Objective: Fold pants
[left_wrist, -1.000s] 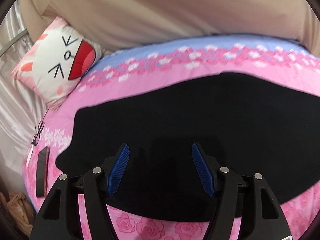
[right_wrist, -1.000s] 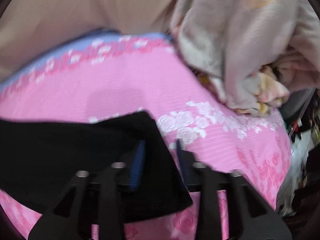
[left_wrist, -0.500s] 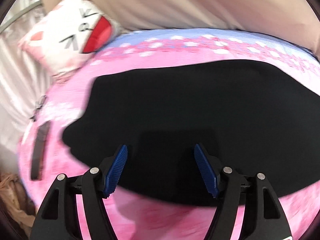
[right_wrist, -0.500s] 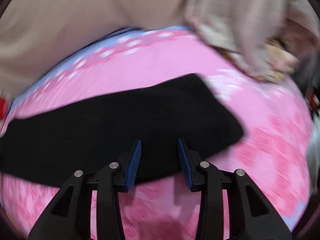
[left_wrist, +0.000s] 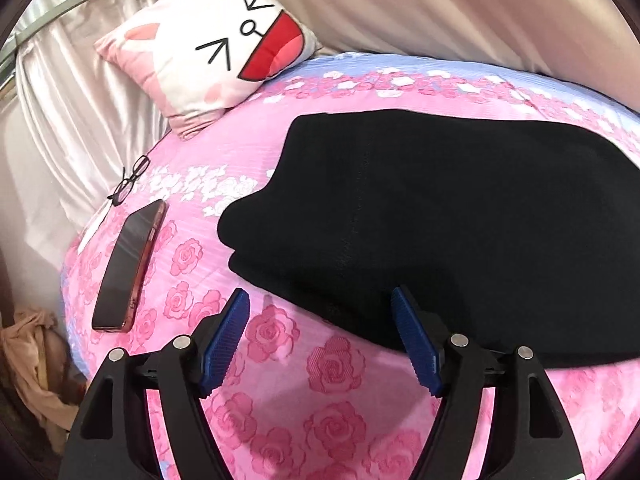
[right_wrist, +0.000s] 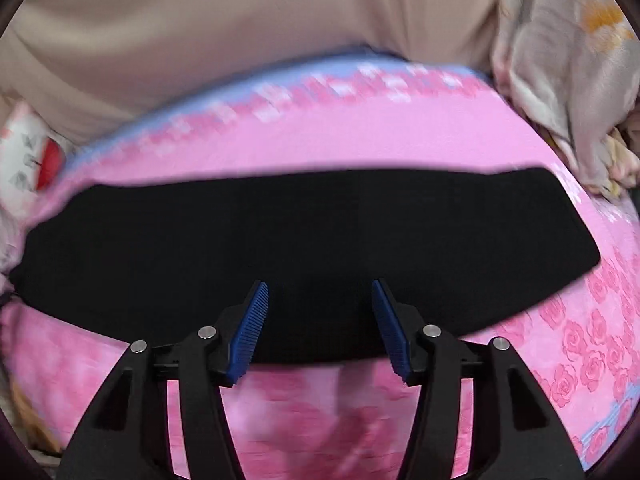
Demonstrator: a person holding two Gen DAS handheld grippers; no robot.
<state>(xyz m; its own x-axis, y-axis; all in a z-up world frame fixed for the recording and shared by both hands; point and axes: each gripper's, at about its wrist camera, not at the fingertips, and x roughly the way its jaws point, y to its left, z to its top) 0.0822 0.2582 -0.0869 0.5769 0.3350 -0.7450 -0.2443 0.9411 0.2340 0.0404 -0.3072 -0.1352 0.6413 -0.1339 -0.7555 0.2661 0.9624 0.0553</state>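
Two grippers hang over a bed with a pink rose-print bedspread (left_wrist: pixel 320 364), and the black pants (left_wrist: pixel 440 220) lie flat across its middle as one long dark band.

From the left wrist view, at nine o'clock a silvery curtain (left_wrist: pixel 68 92) drops along the bed's left edge. A cartoon-face pillow (left_wrist: pixel 216 44) sits at eleven o'clock against the beige wall (left_wrist: pixel 440 4). Glasses (left_wrist: pixel 130 184) lie near the left edge, and a phone (left_wrist: pixel 130 268) rests just below them, well apart from the pants. Between the phone and the pants' rounded left end there is open bedspread. The left gripper (left_wrist: pixel 320 320) hovers at six o'clock with its jaws spreading apart and nothing pinched; its left pad is over bare bedspread, its right pad over the pants' near edge. The pants run off toward three o'clock.

From the right wrist view, which is blurred, the pants (right_wrist: pixel 304 240) stretch from nine o'clock to three o'clock, their right end cut at a slant. The right gripper (right_wrist: pixel 320 312) hangs at six o'clock over the near hem, its jaws widening and unloaded. Bare pink bedspread lies past the far edge toward twelve o'clock. A crumpled pale floral blanket (right_wrist: pixel 568 64) is piled at two o'clock, clear of the pants.
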